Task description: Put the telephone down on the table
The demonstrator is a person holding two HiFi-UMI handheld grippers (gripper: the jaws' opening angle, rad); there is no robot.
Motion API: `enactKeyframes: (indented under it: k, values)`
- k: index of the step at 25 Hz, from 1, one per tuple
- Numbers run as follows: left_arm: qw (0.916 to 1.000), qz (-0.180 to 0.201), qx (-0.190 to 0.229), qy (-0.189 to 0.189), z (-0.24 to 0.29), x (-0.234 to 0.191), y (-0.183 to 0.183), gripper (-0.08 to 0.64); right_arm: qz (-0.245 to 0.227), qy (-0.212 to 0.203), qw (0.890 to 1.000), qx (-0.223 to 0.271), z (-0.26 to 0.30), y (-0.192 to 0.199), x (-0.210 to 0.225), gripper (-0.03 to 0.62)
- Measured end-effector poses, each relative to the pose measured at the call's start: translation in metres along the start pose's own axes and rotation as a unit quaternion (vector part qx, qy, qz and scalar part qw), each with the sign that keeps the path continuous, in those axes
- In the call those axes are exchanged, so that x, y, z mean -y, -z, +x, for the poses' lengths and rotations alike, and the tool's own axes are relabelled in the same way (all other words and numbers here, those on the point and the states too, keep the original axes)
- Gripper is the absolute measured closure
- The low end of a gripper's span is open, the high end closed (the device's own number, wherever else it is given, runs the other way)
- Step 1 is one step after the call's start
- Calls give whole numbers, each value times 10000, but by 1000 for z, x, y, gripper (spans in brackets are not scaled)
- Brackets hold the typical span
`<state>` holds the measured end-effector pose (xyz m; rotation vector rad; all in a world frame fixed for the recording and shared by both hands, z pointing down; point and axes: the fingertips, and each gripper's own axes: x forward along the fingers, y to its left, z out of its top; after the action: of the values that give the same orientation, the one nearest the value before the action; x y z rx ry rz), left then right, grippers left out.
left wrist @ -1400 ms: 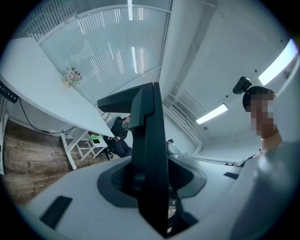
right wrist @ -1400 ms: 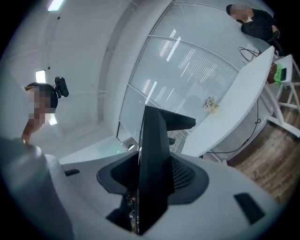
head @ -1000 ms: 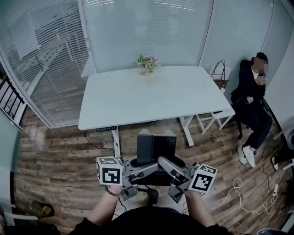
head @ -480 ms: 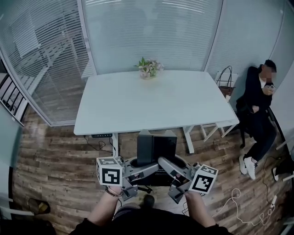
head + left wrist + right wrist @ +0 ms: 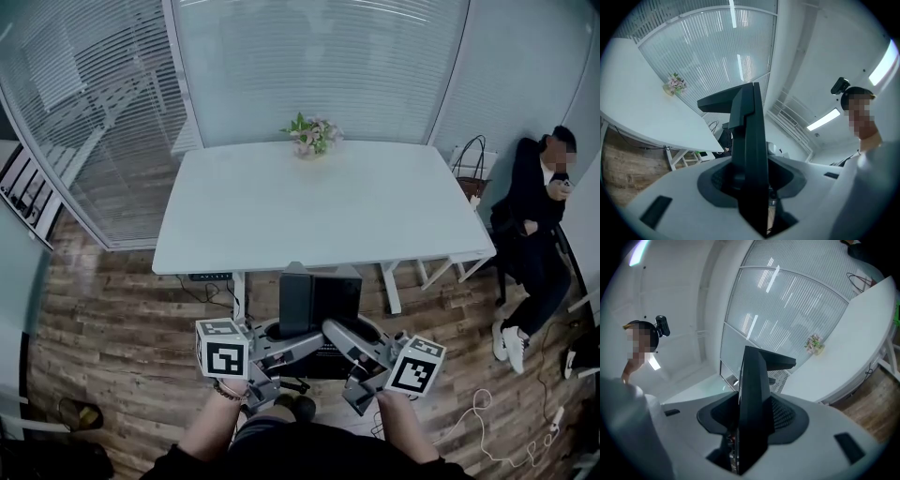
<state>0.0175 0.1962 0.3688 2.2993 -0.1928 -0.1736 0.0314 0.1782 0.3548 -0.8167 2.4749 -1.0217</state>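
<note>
**Current state.** The telephone [image 5: 319, 305] is off the table, carried in the air between the two grippers. It sits at the 6 o'clock side of the white table [image 5: 281, 216], short of its near edge. The left gripper [image 5: 298, 345] is clamped on the telephone's left side and the right gripper [image 5: 339, 336] on its right side. In each gripper view the dark body stands edge-on between the two jaws, with both pressed against it. Neither gripper is free.

**Step in hand.** Carry the telephone over the tabletop and lower it. This reads as the early part of the task, since the set is not yet above the table.

**Procedure.**
1. Move both grippers together toward 12 o'clock. Hold the spacing between them constant, because a change would probably twist or loosen the set.
2. Clear the near edge before you descend. The table's edge lies just ahead of the telephone.
3. Aim for the bare middle of the tabletop. The flowers [image 5: 314, 136] stand at the far edge at 12 o'clock, well apart from that area.
4. Level the base, then lower until it rests flat.
5. Open both pairs of jaws only once the table bears the weight.

**Caution.** A seated person [image 5: 539, 197] is at 2 o'clock, well clear of your path.
</note>
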Motion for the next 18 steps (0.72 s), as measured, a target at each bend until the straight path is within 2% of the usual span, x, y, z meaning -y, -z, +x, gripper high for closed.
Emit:
enactKeyframes:
  k: [18]
  values:
    - [10000, 20, -33, 87, 16, 2, -3, 374, -25, 47, 9999, 99, -9, -11, 6, 402]
